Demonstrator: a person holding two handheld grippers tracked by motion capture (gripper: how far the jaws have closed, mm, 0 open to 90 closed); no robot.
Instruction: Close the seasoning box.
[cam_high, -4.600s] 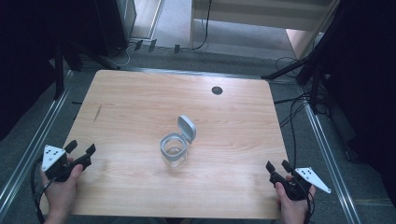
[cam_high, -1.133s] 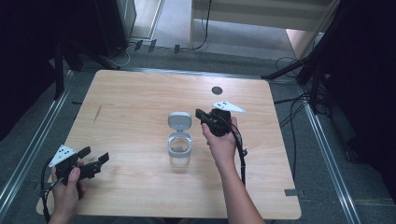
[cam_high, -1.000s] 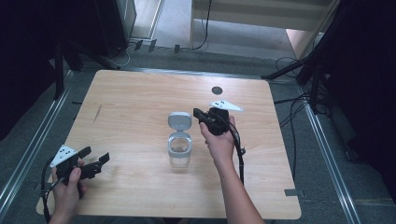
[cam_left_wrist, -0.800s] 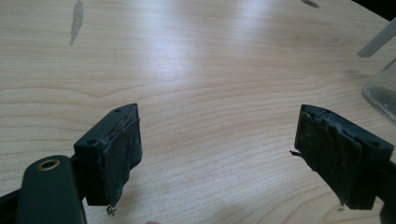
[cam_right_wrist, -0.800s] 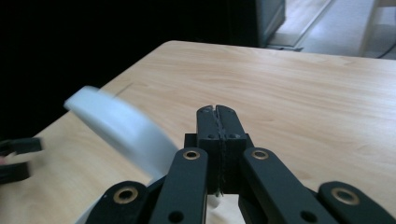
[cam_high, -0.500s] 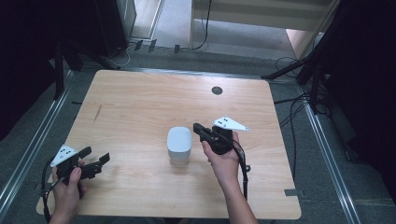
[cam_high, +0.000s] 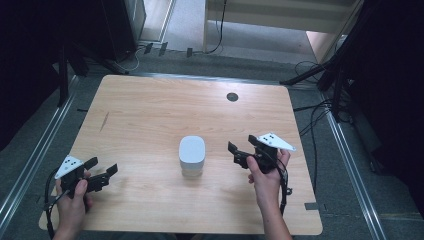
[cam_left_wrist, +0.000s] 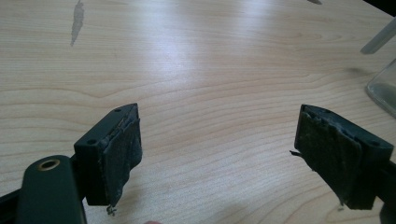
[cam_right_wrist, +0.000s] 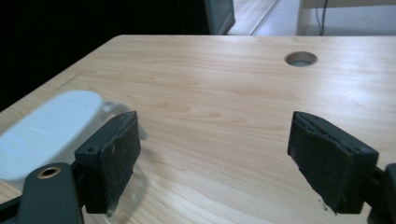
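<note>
The clear container (cam_high: 192, 157) stands upright near the middle of the desk (cam_high: 150, 115), and its white lid (cam_high: 192, 149) lies flat on top, so I judge that the closing is done and the step in hand is to take the right tongs (cam_high: 241, 152) away. To do this well, the hand should go straight back toward the person's edge of the desk, with the jaws kept spread, so that no pad catches the lid or pushes the container sideways. The cable should also stay behind the hand and not sweep over the desk.

The right tongs are wide open and hold nothing. They are to the right of the container, near it but not touching, and the jaws point toward it. In the right gripper view the lid (cam_right_wrist: 44, 128) shows beside and behind one pad, outside the gap between the jaws.

The left tongs (cam_high: 100, 172) are also wide open and empty. They sit low by the front left part of the desk, well apart from the container. In the left gripper view the clear wall of the container (cam_left_wrist: 384, 87) shows at the far edge.
</note>
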